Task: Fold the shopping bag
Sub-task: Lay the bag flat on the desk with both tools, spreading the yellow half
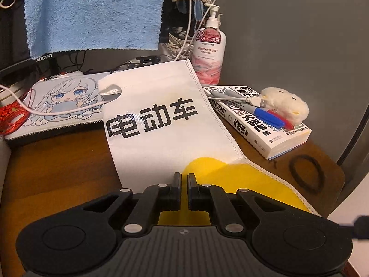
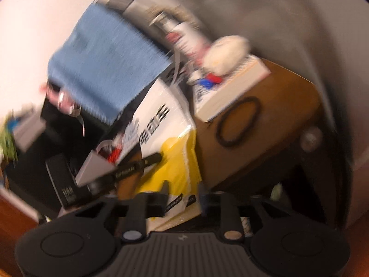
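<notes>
The shopping bag (image 1: 166, 115) lies flat on the wooden table (image 1: 57, 173); it is white with black characters and has a yellow near end. My left gripper (image 1: 184, 177) sits over that yellow end, jaws nearly together and shut on the bag's fabric. The right wrist view is blurred. There the bag (image 2: 180, 161) runs toward my right gripper (image 2: 184, 194), which is open with the bag's near end between its fingers and no pad pressing on it. The left gripper (image 2: 138, 165) shows there as a black bar reaching in from the left onto the bag.
Right of the bag lies a book (image 1: 265, 124) with pens and a fluffy toy (image 1: 286, 106) on top. A black hair tie (image 1: 306, 173) lies near the table's right edge. Behind stand a pump bottle (image 1: 208, 53), a hanging blue towel (image 1: 92, 13) and a printed mat (image 1: 62, 101) with cables.
</notes>
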`<action>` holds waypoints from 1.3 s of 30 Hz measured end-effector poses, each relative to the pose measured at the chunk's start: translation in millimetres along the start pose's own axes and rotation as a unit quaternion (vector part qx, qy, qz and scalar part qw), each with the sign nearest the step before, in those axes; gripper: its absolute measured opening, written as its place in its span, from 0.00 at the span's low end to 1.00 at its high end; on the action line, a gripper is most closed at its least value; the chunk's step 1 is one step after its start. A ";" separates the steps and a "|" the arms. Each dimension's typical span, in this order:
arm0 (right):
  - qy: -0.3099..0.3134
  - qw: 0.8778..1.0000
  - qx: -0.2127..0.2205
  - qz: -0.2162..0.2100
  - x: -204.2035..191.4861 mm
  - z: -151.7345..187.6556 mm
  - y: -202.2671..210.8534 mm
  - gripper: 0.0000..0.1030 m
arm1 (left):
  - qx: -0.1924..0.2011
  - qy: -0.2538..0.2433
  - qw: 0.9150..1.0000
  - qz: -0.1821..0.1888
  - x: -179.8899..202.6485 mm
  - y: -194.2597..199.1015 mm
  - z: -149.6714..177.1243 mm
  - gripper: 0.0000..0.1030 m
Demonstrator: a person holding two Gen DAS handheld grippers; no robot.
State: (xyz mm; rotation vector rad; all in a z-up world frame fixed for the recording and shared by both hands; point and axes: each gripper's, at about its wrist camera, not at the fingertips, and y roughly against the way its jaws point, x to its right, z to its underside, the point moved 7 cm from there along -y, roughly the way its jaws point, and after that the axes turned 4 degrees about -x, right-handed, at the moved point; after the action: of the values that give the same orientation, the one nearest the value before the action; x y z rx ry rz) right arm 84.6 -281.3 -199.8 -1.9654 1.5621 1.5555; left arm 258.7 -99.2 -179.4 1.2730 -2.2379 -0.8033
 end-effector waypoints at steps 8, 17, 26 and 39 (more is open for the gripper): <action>-0.120 0.990 -0.033 -0.059 13.4 33.8 -20.7 0.60 | -0.004 0.021 1.000 0.000 -0.7 6.8 5.7 0.07; -0.131 0.982 -0.082 -0.111 -17.2 60.4 -60.4 0.32 | 0.001 0.030 1.000 0.006 -5.1 14.5 13.3 0.07; -0.087 0.991 -0.020 -0.097 -23.3 38.5 -33.9 0.11 | 0.005 0.048 0.999 0.014 -12.1 26.4 23.5 0.07; -0.053 0.995 0.058 -0.067 -16.3 -26.7 -18.5 0.13 | 0.007 0.069 0.997 0.016 -4.6 42.4 38.6 0.07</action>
State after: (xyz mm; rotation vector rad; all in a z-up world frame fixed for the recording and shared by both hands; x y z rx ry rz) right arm 116.9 -281.7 -183.2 -1.8525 1.4146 1.4575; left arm 210.6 -67.6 -179.6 1.2563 -2.1522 -0.6689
